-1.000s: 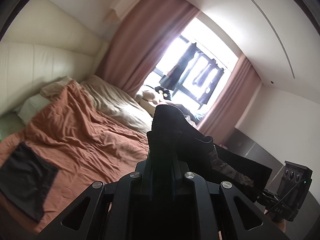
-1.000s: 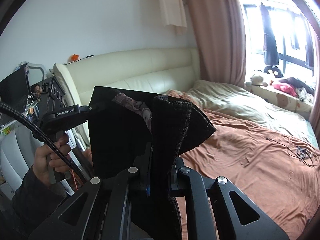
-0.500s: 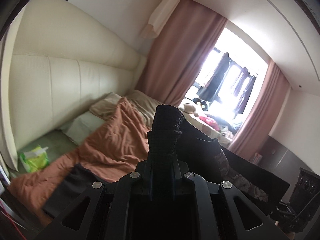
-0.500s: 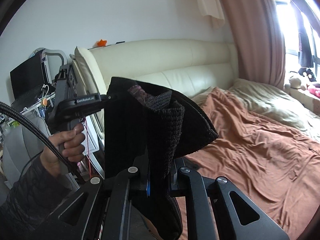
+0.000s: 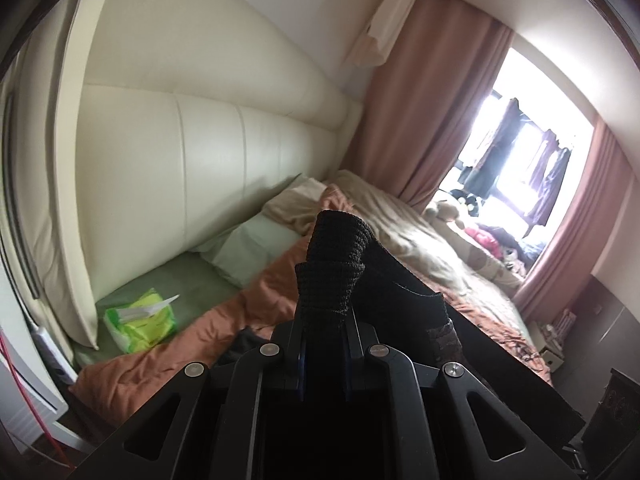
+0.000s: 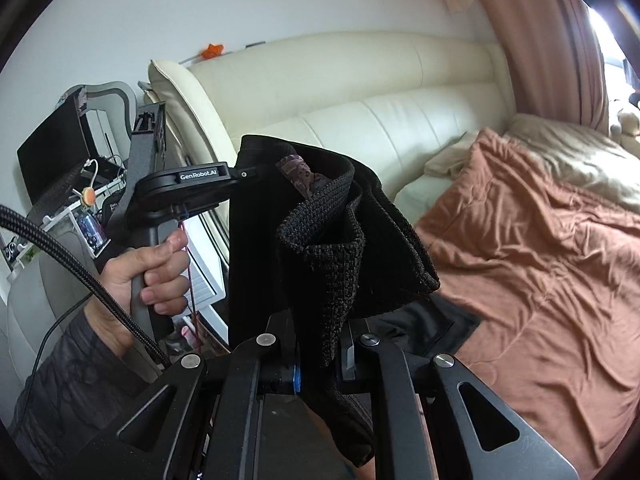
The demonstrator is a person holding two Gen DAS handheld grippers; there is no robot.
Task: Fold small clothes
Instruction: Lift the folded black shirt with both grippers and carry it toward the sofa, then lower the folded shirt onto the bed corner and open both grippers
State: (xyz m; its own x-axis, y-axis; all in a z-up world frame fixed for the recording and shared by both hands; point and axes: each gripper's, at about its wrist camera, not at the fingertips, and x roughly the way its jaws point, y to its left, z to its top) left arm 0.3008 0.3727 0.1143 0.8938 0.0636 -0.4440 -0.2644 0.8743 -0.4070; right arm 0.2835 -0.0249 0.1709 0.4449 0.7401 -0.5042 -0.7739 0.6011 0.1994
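Both grippers are swinging round from the window side of the room toward the head of the bed, and they are dipping as they go. A second ago the left wrist view was looking across the orange duvet (image 5: 256, 320) toward the bright window; now it is facing the cream headboard (image 5: 208, 160), with a green tissue pack (image 5: 140, 318) lying on the mattress near its foot. The right wrist view has turned the same way, so the window has slid almost out of its picture.

The black knitted garment (image 6: 332, 256) is travelling with them, stretched in the air between the two tools and clear of the bed. The left gripper (image 5: 325, 322) is clenched on one bunched edge of it, the knit standing up out of the jaws. The right gripper (image 6: 320, 340) is clamped on another edge, with cloth hanging down below the jaws. In the right wrist view the person's left hand (image 6: 148, 272) is seen wrapped round the handle of the other tool, and the garment is hanging flat from that tool like a panel.

A second dark piece (image 6: 424, 326) is lying on the duvet just beyond the right jaws. The swing and the dip suggest the garment is being carried to this end of the bed to be laid out; no fold has been made on the bed yet.
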